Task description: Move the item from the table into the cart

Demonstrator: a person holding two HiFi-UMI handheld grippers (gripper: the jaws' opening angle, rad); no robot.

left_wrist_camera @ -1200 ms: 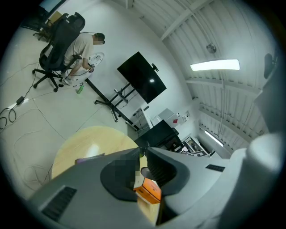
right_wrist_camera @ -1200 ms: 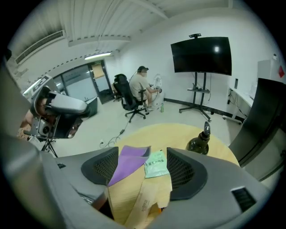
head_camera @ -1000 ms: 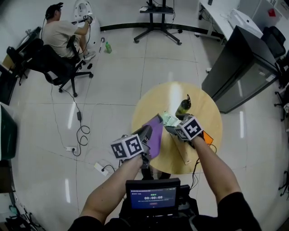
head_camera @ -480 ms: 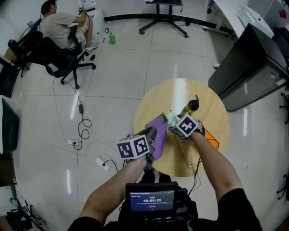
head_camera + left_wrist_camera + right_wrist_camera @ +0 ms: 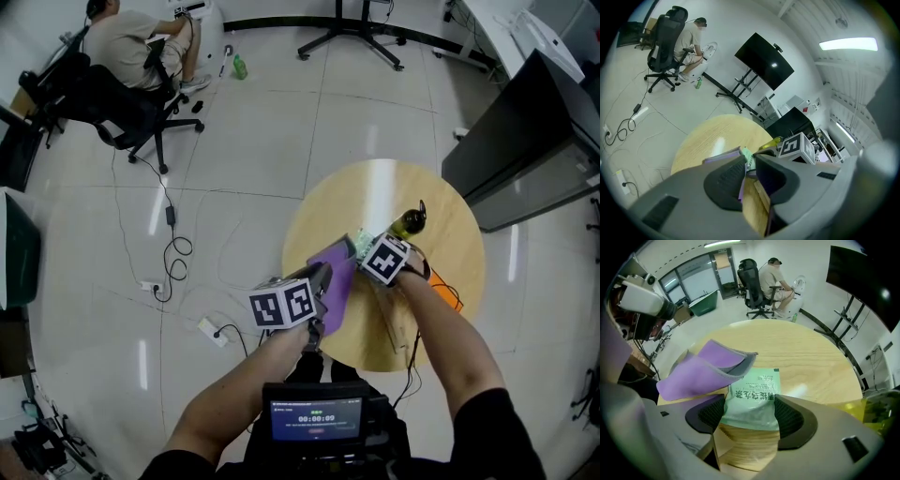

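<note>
I'm pinching the green packet [image 5: 752, 401] between the right gripper's [image 5: 750, 417] jaws, at the near side of the round wooden table [image 5: 801, 357]. Just left of it, the left gripper [image 5: 749, 176] is clamping an edge of the purple cloth [image 5: 701, 369], its jaws nearly together on the fabric. A yellow-green bottle [image 5: 409, 222] is sitting farther right on the table.

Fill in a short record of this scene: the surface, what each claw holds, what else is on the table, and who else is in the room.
surface: round wooden table
left claw: shut on purple cloth
right claw: shut on green packet, next to the cloth
also on table: bottle, beyond the right claw
background: seated person at an office chair
</note>
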